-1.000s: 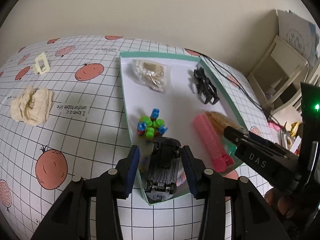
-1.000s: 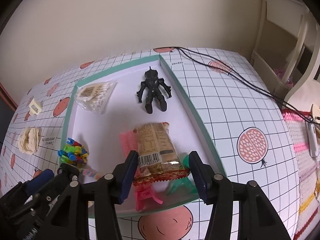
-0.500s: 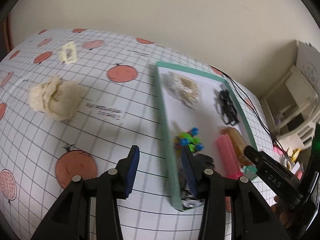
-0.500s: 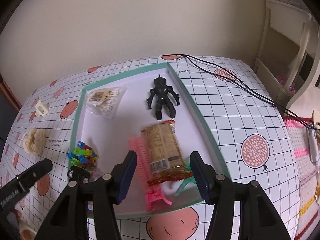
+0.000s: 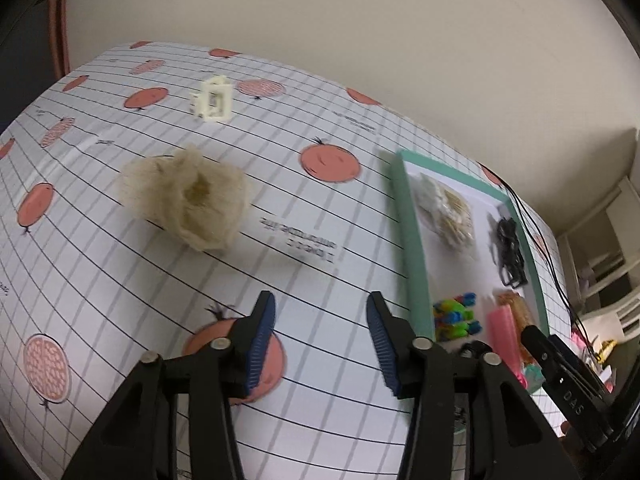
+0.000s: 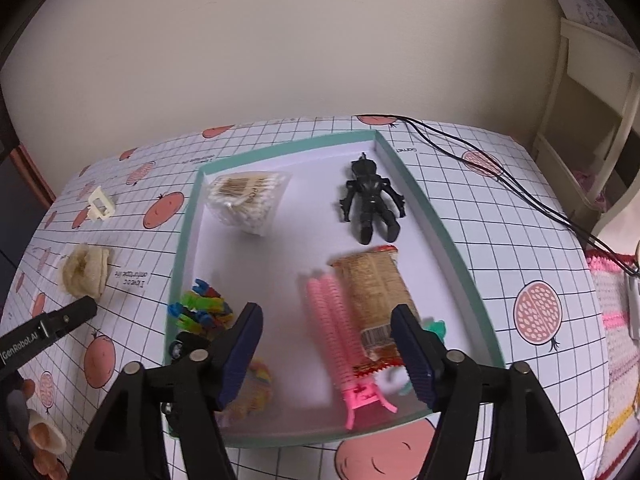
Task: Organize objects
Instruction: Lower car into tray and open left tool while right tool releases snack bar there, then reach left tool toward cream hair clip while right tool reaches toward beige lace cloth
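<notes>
Now left gripper (image 5: pixel 321 334) released, empty, over surface (image 5: pixel 120 280) — aimed toward beige fluffy scrunchie (image 5: pixel 188 198), well apart. Cream hair claw (image 5: pixel 212 98) lies farther back. Right gripper (image 6: pixel 326 350) released, hovering above teal tray (image 6: pixel 448 240) holding cotton swabs, black figure, snack bar. Risk: soft scrunchie may squash or slide under jaws — shallow approach could push it away.

Left tool (image 5: pixel 321 340): black arms, blue ribbed pads, silver screws; right tool (image 6: pixel 326 350) alike.
</notes>
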`<action>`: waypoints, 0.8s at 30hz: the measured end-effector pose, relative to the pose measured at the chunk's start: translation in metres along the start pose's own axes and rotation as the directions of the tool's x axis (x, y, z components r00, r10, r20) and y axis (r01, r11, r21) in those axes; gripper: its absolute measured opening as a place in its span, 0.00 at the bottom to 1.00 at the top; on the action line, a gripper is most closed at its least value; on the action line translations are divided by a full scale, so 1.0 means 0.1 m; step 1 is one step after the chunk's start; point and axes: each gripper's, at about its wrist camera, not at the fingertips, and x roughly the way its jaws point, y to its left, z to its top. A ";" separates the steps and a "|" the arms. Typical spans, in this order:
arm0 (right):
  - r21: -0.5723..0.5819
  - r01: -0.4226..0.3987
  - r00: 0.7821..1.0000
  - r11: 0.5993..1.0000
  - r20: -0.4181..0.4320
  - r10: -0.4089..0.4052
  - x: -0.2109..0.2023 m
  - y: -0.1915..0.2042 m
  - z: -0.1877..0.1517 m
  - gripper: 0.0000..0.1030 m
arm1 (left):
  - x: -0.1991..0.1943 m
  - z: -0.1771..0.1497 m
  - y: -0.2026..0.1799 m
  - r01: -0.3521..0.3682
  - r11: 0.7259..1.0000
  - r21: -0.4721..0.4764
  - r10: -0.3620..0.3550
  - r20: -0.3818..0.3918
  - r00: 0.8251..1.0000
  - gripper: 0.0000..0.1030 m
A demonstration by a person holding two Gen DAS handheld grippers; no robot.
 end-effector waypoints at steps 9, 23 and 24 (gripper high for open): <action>-0.025 -0.008 1.000 1.000 0.005 0.008 0.03 0.16 0.00 0.93 | -0.06 0.11 0.28 -0.060 0.998 -0.034 0.061 0.036 0.997 0.61; -0.025 -0.005 1.000 1.000 0.018 0.006 0.10 0.34 0.02 1.00 | -0.13 0.24 0.74 -0.138 0.986 -0.097 0.148 0.105 0.983 1.00; -0.025 -0.005 1.000 1.000 0.018 0.006 0.10 0.36 0.02 1.00 | -0.14 0.25 0.77 -0.139 0.985 -0.105 0.150 0.111 0.982 1.00</action>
